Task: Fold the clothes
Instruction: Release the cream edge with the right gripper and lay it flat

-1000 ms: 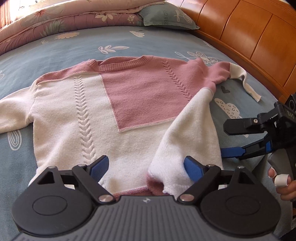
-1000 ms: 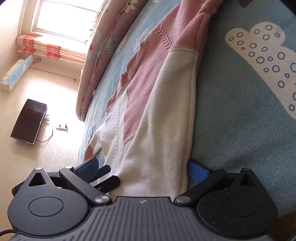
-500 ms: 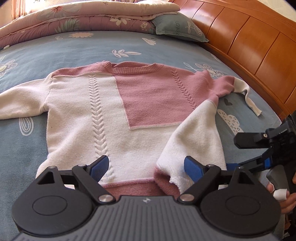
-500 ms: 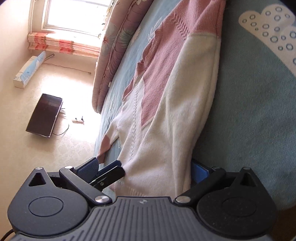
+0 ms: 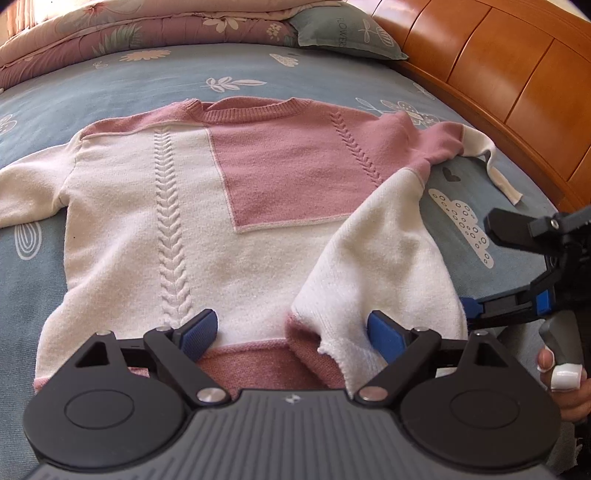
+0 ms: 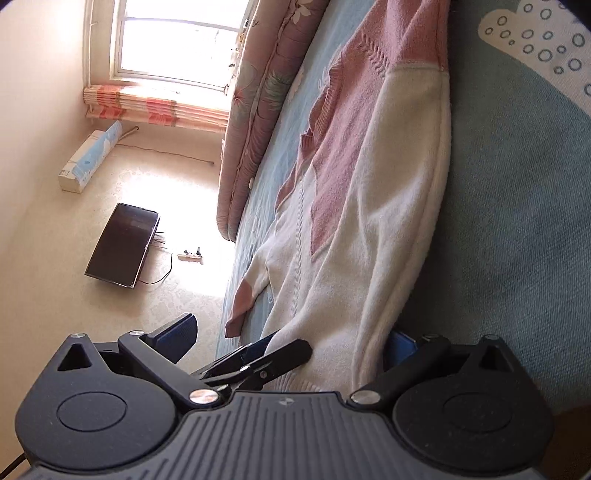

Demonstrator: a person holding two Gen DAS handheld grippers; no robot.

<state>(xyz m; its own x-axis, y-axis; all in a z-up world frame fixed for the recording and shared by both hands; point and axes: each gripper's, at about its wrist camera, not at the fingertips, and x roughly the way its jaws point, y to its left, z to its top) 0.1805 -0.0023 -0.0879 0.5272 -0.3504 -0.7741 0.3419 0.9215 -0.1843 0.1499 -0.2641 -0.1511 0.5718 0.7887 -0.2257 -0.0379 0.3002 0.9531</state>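
A pink and white knit sweater [image 5: 192,229] lies face up on the blue bedsheet [image 5: 44,295], with its hem toward me. Its right side is folded inward as a white flap [image 5: 388,266], and the right sleeve trails toward the headboard. My left gripper [image 5: 291,332] hovers open over the hem, with the flap's lower corner by its right pad. My right gripper [image 5: 495,269] stands open at the flap's outer edge. In the right wrist view the folded sweater [image 6: 369,240] lies between the right gripper's [image 6: 291,339] wide-apart pads, and the left gripper's fingers [image 6: 280,352] cross in front.
A folded floral quilt [image 5: 147,29] and a pillow [image 5: 343,33] lie at the far side, and a wooden headboard [image 5: 498,74] runs along the right. A hand [image 5: 565,384] holds the right gripper. Beyond the bed's edge are a dark screen [image 6: 123,245] and a power strip [image 6: 190,254] on the floor.
The right gripper has tilted, so its view takes in more floor and window, and it has drifted toward the right edge of the left view. The sweater and its fold lie as before.
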